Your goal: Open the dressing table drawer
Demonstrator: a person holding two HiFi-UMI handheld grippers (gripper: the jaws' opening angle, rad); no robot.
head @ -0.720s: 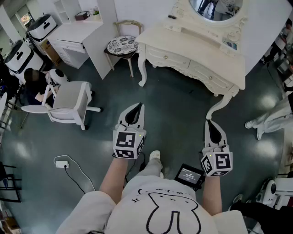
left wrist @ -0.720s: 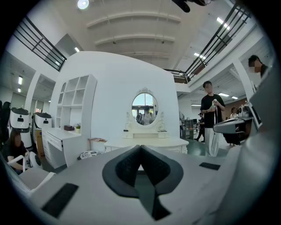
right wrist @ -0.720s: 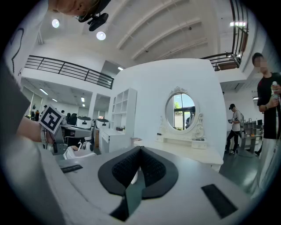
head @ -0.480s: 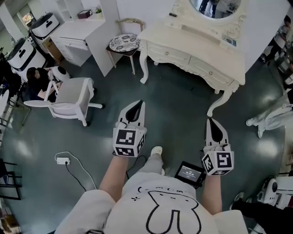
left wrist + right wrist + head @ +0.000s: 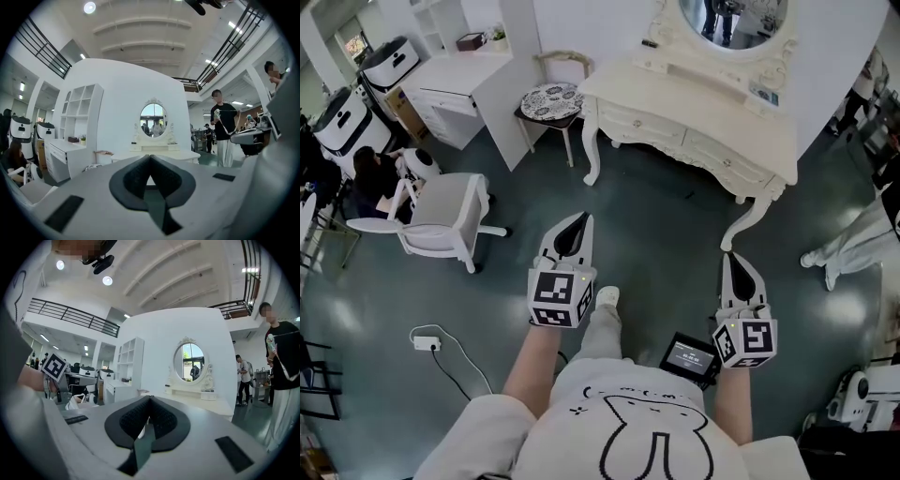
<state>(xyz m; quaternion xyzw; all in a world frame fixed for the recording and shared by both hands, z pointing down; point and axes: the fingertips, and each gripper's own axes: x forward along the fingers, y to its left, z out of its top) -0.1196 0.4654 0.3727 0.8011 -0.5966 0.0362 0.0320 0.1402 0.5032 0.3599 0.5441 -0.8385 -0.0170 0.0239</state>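
Note:
The cream dressing table (image 5: 694,94) with an oval mirror (image 5: 731,19) stands at the back right of the head view. Two drawers with small knobs, the left one (image 5: 642,122) and the right one (image 5: 727,159), run along its front and look closed. My left gripper (image 5: 580,219) and right gripper (image 5: 730,256) are held over the dark floor, well short of the table, both pointing toward it. Both are shut with nothing between the jaws. In the left gripper view the shut gripper (image 5: 150,157) faces the table (image 5: 187,154) far off. The right gripper (image 5: 150,399) does the same in its own view.
A stool with a patterned seat (image 5: 548,98) stands left of the table beside a white desk (image 5: 455,80). A white swivel chair (image 5: 441,216) and a seated person (image 5: 370,173) are at the left. A power strip (image 5: 427,342) lies on the floor; a person's legs (image 5: 853,244) show at the right.
One foot has stepped forward between the grippers and the view has swayed a little. Both grippers keep the same shut, forward-pointing pose.

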